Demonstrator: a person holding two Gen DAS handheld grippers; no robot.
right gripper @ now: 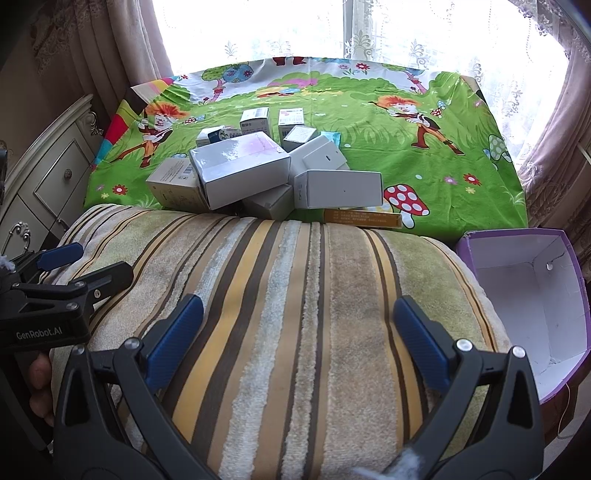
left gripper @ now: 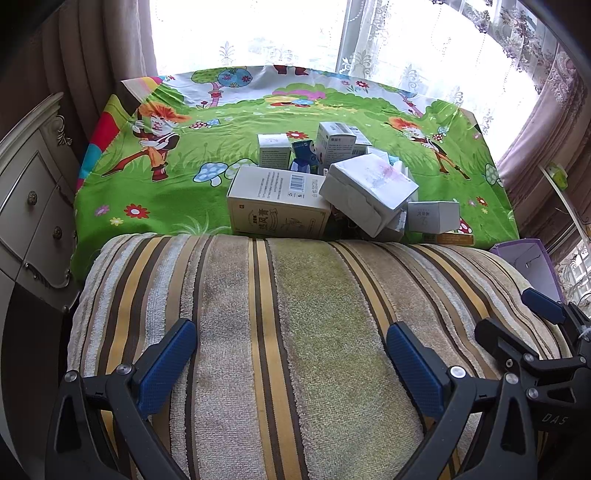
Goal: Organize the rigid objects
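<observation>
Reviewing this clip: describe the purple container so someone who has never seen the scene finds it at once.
Start at the green cartoon cloth under the window, then drop to the striped towel in front of it. Off the towel's right edge stands the purple container, open-topped, white inside and empty. Unlike the closed boxes piled on the cloth, it stands alone.

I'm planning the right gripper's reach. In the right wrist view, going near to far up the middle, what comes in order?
Right gripper → striped cushion → pile of boxes → green cartoon cloth → lace curtain.
</observation>
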